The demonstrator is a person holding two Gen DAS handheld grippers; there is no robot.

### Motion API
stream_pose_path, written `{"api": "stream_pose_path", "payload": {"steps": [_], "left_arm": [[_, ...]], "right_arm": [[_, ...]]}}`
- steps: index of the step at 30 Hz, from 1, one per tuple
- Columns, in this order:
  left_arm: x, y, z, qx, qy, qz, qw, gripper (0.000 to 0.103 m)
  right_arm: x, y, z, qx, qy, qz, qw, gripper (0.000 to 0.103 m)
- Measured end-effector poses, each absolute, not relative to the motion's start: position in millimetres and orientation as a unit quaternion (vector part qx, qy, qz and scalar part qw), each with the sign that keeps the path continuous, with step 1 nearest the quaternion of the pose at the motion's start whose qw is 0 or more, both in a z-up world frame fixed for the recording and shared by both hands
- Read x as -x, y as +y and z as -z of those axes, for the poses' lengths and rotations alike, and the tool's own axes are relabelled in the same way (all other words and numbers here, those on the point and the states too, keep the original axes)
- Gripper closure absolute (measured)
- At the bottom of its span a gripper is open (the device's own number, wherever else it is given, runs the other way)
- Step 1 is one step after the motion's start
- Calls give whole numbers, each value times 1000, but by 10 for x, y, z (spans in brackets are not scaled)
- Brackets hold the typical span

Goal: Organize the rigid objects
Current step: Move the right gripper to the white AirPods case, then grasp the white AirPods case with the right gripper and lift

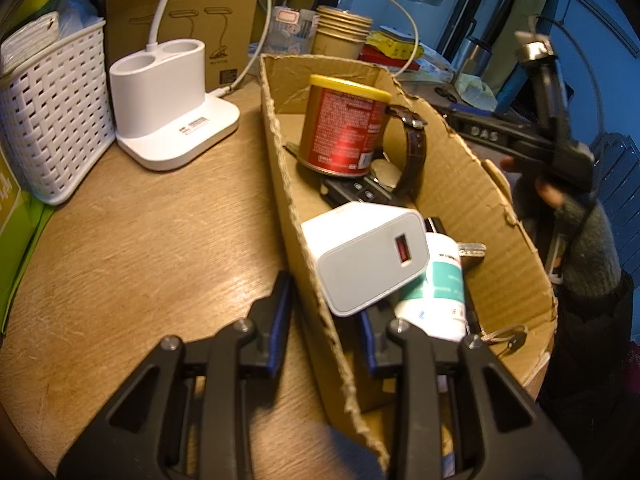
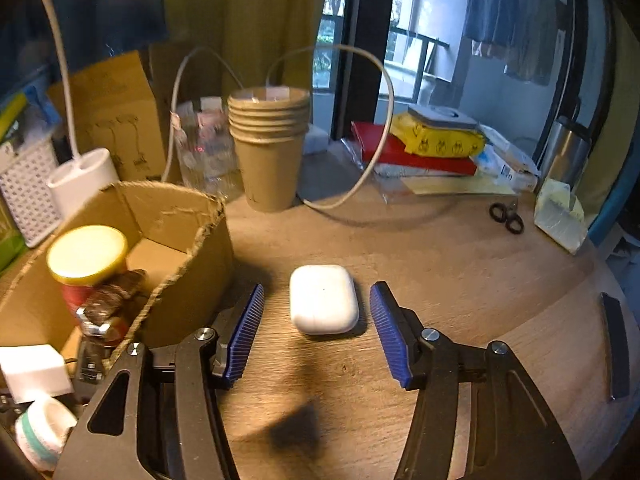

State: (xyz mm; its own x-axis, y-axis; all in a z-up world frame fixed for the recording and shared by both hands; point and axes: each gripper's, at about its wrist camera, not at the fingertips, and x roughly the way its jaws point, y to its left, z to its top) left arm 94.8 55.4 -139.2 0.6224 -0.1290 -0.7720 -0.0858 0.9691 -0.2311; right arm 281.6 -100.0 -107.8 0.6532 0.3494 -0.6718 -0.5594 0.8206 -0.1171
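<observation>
Your right gripper [image 2: 316, 330] has its jaws spread either side of the white earbud case [image 2: 323, 299] on the tabletop [image 2: 460, 264], not touching it. Your left gripper [image 1: 324, 320] seems to pinch the cardboard box [image 1: 472, 184] wall; the contact is partly hidden.

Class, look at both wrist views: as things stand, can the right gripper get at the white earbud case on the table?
Probably yes: the right gripper is open, its pads flank the earbud case, with only bare table around it.
</observation>
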Motion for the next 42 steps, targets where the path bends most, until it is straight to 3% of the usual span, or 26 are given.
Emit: {"api": "stream_pose_path", "payload": {"steps": [24,26,28,42], "left_arm": [[-947,554,1393,124,434,12,892,72],[-947,554,1392,124,434,12,892,72],[-947,554,1393,124,434,12,892,72],[-948,553,1394,124,434,12,892,72]], "right_arm": [[-3170,-888,1333,179,381,-244,874,44],[-3164,-887,1337,179,381,-246,873,46],[-3167,-880,1348,180,384,-247,871,54],[-3043,-928,1246,179,354,-241,886,54]]}}
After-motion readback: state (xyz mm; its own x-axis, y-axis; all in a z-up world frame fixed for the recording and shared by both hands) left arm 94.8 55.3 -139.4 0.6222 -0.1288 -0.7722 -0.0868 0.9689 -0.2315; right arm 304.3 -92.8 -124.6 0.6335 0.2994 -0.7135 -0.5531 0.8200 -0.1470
